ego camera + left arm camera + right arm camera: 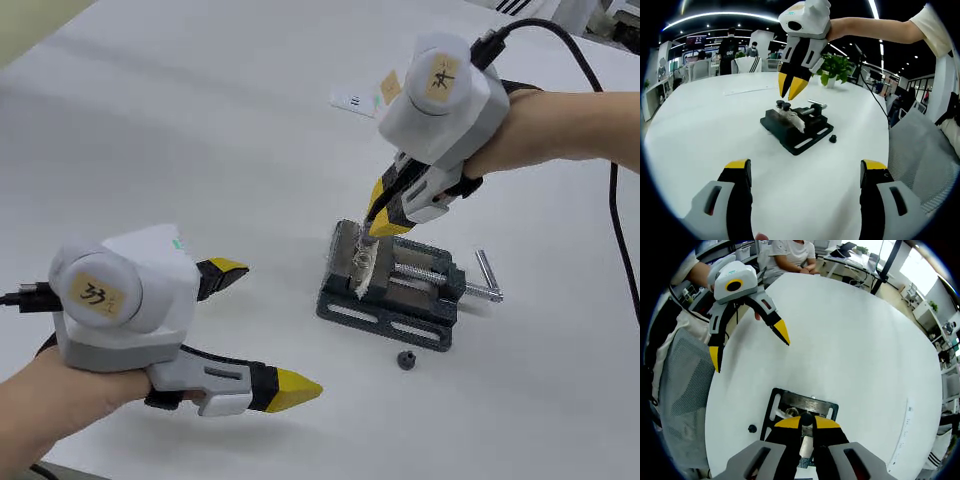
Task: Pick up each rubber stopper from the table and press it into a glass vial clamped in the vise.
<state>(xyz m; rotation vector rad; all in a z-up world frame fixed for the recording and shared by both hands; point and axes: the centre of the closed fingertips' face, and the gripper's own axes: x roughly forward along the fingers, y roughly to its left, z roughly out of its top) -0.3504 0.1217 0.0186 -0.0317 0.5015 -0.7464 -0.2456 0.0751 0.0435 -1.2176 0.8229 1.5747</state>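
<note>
A black vise [395,292] stands on the white table [180,150] and clamps glass vials [362,262] wrapped in white. In the left gripper view two vials [783,106] carry dark stoppers. My right gripper [377,226] points down just above them, jaws shut. In its own view a dark rubber stopper [806,420] sits between the yellow tips of the right gripper [808,423], over the vise [805,402]. One loose stopper [406,359] lies on the table beside the vise [796,129]. My left gripper [262,330] hovers open at the near left, holding nothing.
A white paper slip [352,100] lies far behind the vise. The vise handle [487,274] sticks out to the right. A black cable [612,200] hangs from the right gripper. Chairs and seated people ring the table's far side in the gripper views.
</note>
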